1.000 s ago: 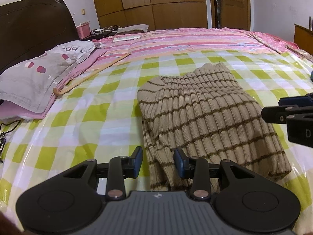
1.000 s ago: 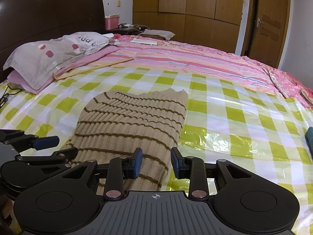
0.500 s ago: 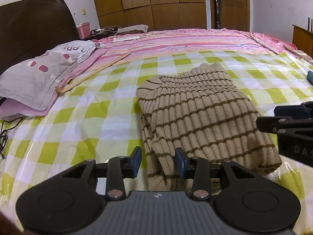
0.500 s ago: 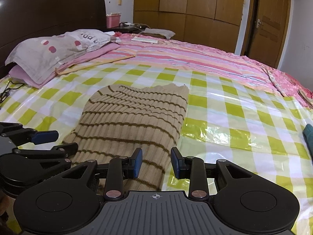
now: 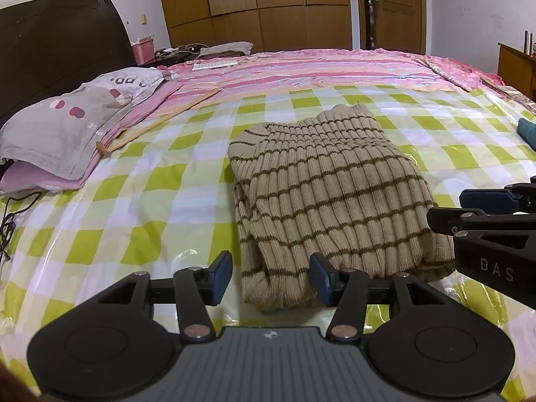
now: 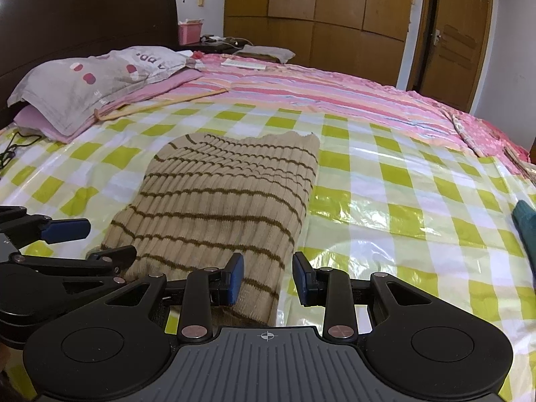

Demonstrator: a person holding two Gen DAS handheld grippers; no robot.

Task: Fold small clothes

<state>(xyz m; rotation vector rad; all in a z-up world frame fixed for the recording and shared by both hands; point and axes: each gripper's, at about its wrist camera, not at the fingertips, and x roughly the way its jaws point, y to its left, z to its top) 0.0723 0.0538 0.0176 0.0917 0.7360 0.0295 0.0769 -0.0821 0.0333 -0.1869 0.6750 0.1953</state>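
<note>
A tan ribbed sweater with brown stripes (image 5: pixel 328 197) lies folded on the green-checked plastic sheet (image 5: pixel 140 201) over the bed. It also shows in the right wrist view (image 6: pixel 227 197). My left gripper (image 5: pixel 271 276) is open and empty, its fingers astride the sweater's near left corner, just short of it. My right gripper (image 6: pixel 268 276) is open and empty at the sweater's near right corner. The right gripper shows at the right edge of the left wrist view (image 5: pixel 485 214). The left gripper shows at the left of the right wrist view (image 6: pixel 67 234).
A grey pillow (image 5: pixel 73 117) on pink bedding lies far left, by the dark headboard (image 5: pixel 57 47). A pink striped quilt (image 5: pixel 318 70) covers the far bed. A teal cloth (image 6: pixel 526 221) lies at the right. A black cable (image 5: pixel 10 214) trails at the left edge.
Both grippers have drawn back toward me from the sweater's near edge. The sweater lies still and now shows more fully.
</note>
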